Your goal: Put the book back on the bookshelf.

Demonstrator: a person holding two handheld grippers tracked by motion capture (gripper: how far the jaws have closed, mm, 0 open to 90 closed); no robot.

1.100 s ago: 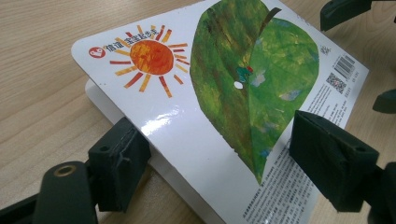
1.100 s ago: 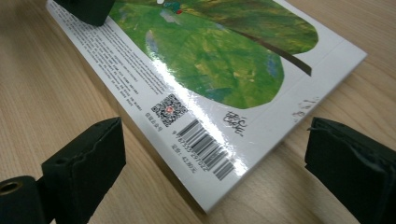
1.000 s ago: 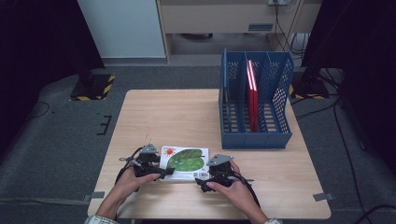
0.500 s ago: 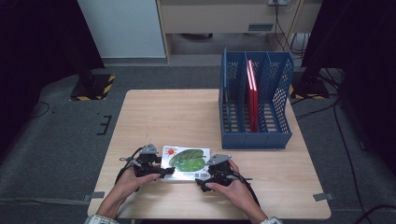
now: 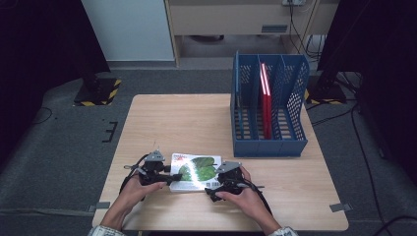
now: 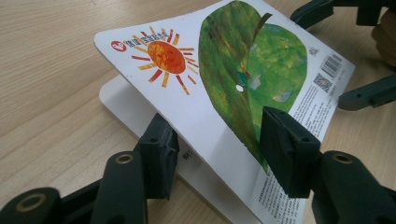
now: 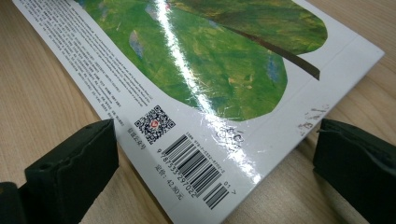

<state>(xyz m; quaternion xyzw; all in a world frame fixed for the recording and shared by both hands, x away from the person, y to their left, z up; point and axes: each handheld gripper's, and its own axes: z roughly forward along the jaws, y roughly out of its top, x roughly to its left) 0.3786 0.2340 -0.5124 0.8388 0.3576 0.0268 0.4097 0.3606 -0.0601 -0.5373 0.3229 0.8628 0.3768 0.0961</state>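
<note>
I'm at the wooden table (image 5: 196, 118), and everything I call out here is placed against the book. Well beyond the book, toward the far right of the tabletop, stands the blue mesh file rack (image 5: 268, 110), upright, with a red folder (image 5: 266, 101) slotted into its middle compartment. The book (image 5: 195, 172) itself sits near my edge of the table, between my two hands, back cover up: a big green leaf, an orange sun at one corner, a barcode and a square code along one edge.

At the book's left edge is my left gripper (image 6: 217, 149). Its jaws have just been closing, and they straddle the lifted cover, one pad under it and the other over the leaf print. In the left gripper view the cover is raised clear of the white pages beneath. The pads look to be right against the board, but I can't tell for sure that they're pressing it.

At the book's right edge is my right gripper (image 7: 215, 158), released, its jaws standing wide on either side of the barcode corner with bare table showing between each pad and the book.
</note>
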